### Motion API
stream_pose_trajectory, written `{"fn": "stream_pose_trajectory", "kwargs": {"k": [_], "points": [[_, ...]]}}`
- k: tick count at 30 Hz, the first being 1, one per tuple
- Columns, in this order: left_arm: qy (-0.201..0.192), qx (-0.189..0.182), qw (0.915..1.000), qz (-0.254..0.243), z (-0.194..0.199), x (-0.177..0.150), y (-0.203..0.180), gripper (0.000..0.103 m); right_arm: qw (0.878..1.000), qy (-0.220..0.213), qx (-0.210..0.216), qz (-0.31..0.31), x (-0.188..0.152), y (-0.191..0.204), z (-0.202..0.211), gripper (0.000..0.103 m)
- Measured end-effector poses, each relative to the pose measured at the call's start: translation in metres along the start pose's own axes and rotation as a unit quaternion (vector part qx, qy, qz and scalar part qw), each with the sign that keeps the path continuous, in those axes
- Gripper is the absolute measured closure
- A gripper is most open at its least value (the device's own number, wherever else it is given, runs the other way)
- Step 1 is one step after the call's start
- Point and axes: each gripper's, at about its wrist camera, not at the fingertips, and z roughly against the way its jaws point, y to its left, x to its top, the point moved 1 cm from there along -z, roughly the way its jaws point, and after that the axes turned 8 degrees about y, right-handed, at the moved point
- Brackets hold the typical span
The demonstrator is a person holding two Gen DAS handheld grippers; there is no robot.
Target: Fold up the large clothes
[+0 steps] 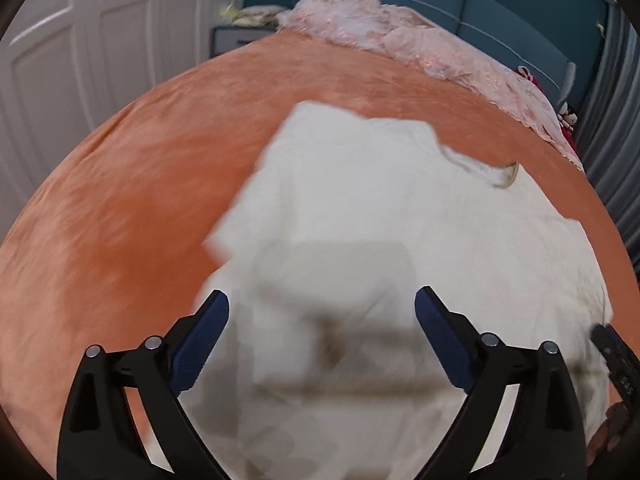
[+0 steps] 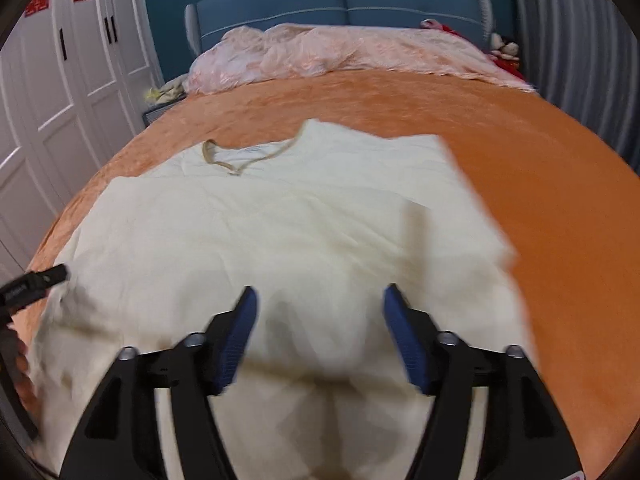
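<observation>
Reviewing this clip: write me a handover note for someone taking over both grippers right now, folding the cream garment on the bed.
Left gripper: open, holding nothing, above the cream garment.
Right gripper: open, holding nothing, above the same garment.
Garment lies spread on the orange bedspread, tan neckline toward the headboard; one sleeve looks laid inward, though blur hides detail.
Pink quilt is bunched at the headboard end.
Left: remaining folds; neither gripper has a grip yet.
</observation>
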Motion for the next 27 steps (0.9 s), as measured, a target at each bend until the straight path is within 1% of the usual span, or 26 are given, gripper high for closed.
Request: {"fn": "stream_pose_trajectory", "kwargs": {"k": [2,3,4,5,7,9,10,11,12,13,14,15,16,17,18,19,21,23,25,27], "points": [[0.013,-0.014,0.9991,0.038,0.014,-0.016,0.03,0.008,0.999,0.003,-0.035,-0.011,-0.03,-0.03,0.027,0.027],[0.021,-0.02,0.998,0.055,0.018,-0.022,0.042,0.008,0.999,0.011,-0.049,-0.021,-0.044,-0.044,0.036,0.025],[0.037,-0.026,0.9957,0.081,0.022,-0.033,0.06,0.008,0.998,0.019,-0.055,-0.03,-0.054,-0.055,0.041,0.025],[0.049,-0.026,0.9937,0.097,0.024,-0.043,0.072,0.008,0.996,0.037,-0.059,-0.05,-0.069,-0.073,0.048,0.025],[0.068,-0.026,0.9913,0.109,0.026,-0.061,0.087,0.008,0.992,0.063,-0.05,-0.093,-0.091,-0.098,0.053,0.025],[0.086,-0.036,0.99,0.106,0.027,-0.076,0.092,0.008,0.987,0.078,-0.039,-0.136,-0.108,-0.116,0.056,0.025],[0.092,-0.043,0.9897,0.1,0.029,-0.084,0.092,0.009,0.984,0.088,-0.021,-0.155,-0.116,-0.123,0.056,0.025],[0.093,-0.044,0.9904,0.092,0.031,-0.089,0.089,0.011,0.981,0.096,-0.007,-0.167,-0.122,-0.125,0.055,0.028],[0.095,-0.041,0.9912,0.083,0.033,-0.094,0.085,0.019,0.978,0.1,0.013,-0.184,-0.128,-0.127,0.055,0.036],[0.098,-0.028,0.9924,0.068,0.035,-0.098,0.08,0.032,0.976,0.099,0.024,-0.191,-0.132,-0.126,0.057,0.042],[0.099,-0.026,0.9928,0.062,0.038,-0.101,0.077,0.039,0.976,0.101,0.033,-0.191,-0.133,-0.122,0.057,0.065],[0.105,-0.041,0.9919,0.059,0.041,-0.104,0.074,0.06,0.974,0.11,0.049,-0.19,-0.135,-0.119,0.056,0.089],[0.112,-0.052,0.9904,0.061,0.043,-0.106,0.074,0.082,0.974,0.11,0.056,-0.191,-0.135,-0.115,0.058,0.091],[0.118,-0.067,0.9886,0.065,0.047,-0.107,0.073,0.091,0.975,0.106,0.051,-0.187,-0.133,-0.112,0.061,0.095],[0.115,-0.063,0.9893,0.064,0.056,-0.109,0.071,0.095,0.978,0.103,0.048,-0.177,-0.132,-0.107,0.068,0.096],[0.11,-0.061,0.9904,0.057,0.064,-0.11,0.07,0.096,0.979,0.099,0.048,-0.172,-0.131,-0.104,0.075,0.096],[0.101,-0.065,0.9915,0.049,0.081,-0.115,0.069,0.097,0.981,0.093,0.054,-0.159,-0.134,-0.099,0.095,0.097],[0.097,-0.069,0.992,0.042,0.103,-0.124,0.073,0.097,0.984,0.098,0.052,-0.14,-0.145,-0.097,0.118,0.097],[0.101,-0.069,0.9921,0.028,0.127,-0.147,0.078,0.097,0.986,0.11,0.046,-0.118,-0.163,-0.096,0.139,0.097],[0.111,-0.063,0.9917,0.009,0.149,-0.18,0.086,0.097,0.987,0.128,0.032,-0.089,-0.187,-0.094,0.159,0.097]]}}
